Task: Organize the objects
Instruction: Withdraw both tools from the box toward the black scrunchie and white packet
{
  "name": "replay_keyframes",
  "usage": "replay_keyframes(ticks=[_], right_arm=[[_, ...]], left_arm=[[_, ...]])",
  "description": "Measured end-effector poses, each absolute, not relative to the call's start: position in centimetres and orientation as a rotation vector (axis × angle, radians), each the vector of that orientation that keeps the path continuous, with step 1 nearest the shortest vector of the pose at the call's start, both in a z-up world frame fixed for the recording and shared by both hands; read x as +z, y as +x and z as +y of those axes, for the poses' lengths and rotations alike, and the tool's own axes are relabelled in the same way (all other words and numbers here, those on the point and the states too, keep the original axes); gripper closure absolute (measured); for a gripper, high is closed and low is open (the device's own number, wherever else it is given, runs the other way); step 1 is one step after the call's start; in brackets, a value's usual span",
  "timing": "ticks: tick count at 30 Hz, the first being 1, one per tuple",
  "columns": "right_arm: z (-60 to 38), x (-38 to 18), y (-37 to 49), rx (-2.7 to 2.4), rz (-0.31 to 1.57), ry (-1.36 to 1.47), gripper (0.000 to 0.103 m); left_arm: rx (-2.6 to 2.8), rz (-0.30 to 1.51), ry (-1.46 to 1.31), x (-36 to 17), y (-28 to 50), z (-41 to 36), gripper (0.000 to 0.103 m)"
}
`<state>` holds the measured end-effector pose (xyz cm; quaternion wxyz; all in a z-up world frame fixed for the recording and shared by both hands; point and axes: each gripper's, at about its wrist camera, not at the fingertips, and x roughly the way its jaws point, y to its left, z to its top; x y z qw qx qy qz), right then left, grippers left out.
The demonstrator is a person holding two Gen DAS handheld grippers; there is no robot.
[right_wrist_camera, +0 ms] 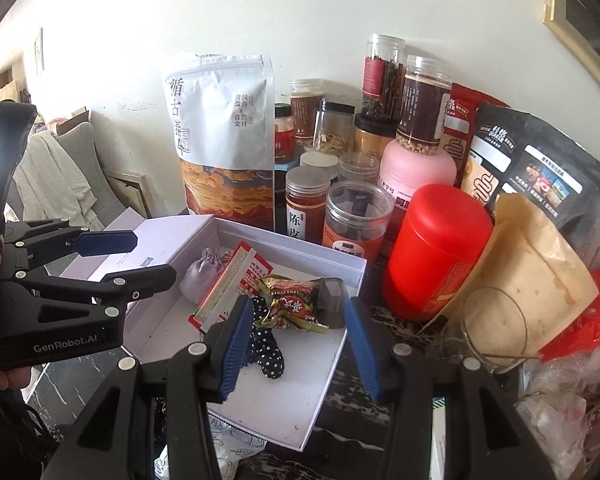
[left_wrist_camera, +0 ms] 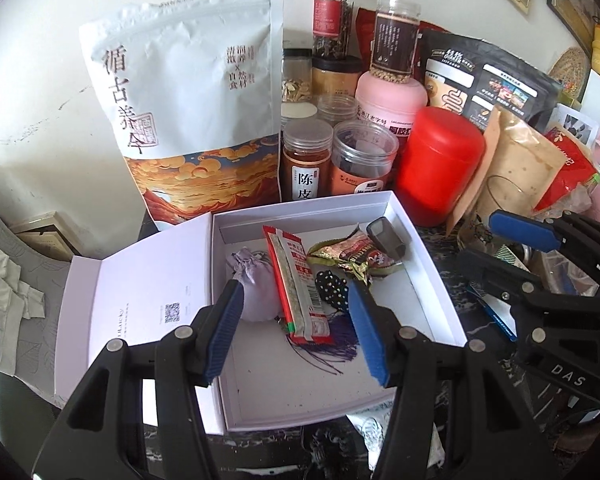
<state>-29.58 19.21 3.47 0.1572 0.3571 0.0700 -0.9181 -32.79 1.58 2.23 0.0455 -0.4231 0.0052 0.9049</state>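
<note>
An open white box [left_wrist_camera: 432, 276] [right_wrist_camera: 332, 364] lies on the dark marble table. In it lie a lilac drawstring pouch [left_wrist_camera: 252, 280] [right_wrist_camera: 202, 274], a red and white sachet [left_wrist_camera: 300, 284] [right_wrist_camera: 228, 284], a crumpled green and red snack wrapper [left_wrist_camera: 352, 258] [right_wrist_camera: 290, 300], a black polka-dot piece with purple tassel [left_wrist_camera: 332, 290] [right_wrist_camera: 266, 354] and a small grey case [left_wrist_camera: 386, 236] [right_wrist_camera: 332, 300]. My left gripper [left_wrist_camera: 296, 328] [right_wrist_camera: 144, 256] hovers open and empty above the box. My right gripper [right_wrist_camera: 294, 348] [left_wrist_camera: 488, 244] is open and empty over the box's right side.
Behind the box stand a large white pouch [left_wrist_camera: 188, 108], several jars [left_wrist_camera: 306, 164], a pink tub [left_wrist_camera: 392, 100], a red canister [left_wrist_camera: 436, 164] [right_wrist_camera: 432, 252], a black bag [left_wrist_camera: 484, 76] and a kraft pouch [left_wrist_camera: 516, 168]. A glass [right_wrist_camera: 488, 332] stands right. The box lid [left_wrist_camera: 140, 296] lies open left.
</note>
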Motion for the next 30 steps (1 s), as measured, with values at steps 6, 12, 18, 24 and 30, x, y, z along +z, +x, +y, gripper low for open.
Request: replay_keyframes(ticks=[6,12,18,24,30], right_arm=[[19.5,4.9,-26.5,-2.642,0.196,0.978,0.055],[19.8,6.1,-23.6,-2.66,0.193,0.943,0.055],[19.8,7.0,-21.0,-2.67,0.196,0.913,0.055],[19.8,7.1,-18.3,-2.675,0.182,0.899,0.051],[19.7,6.5,-15.7,-2.666,0.179,0.905,0.051]], left_arm=[[2.804,0.037,-1.252,4.3,-29.5,1.8,0.046],[2.821,0.046,-1.221,5.9,-26.4,2.2,0.045],[2.838,0.052,-1.192,7.0,-23.6,2.4,0.041],[2.852,0.056,-1.172,7.5,-20.4,2.5,0.039],[2.86,0.059,-1.17,7.3,-17.2,2.7,0.038]])
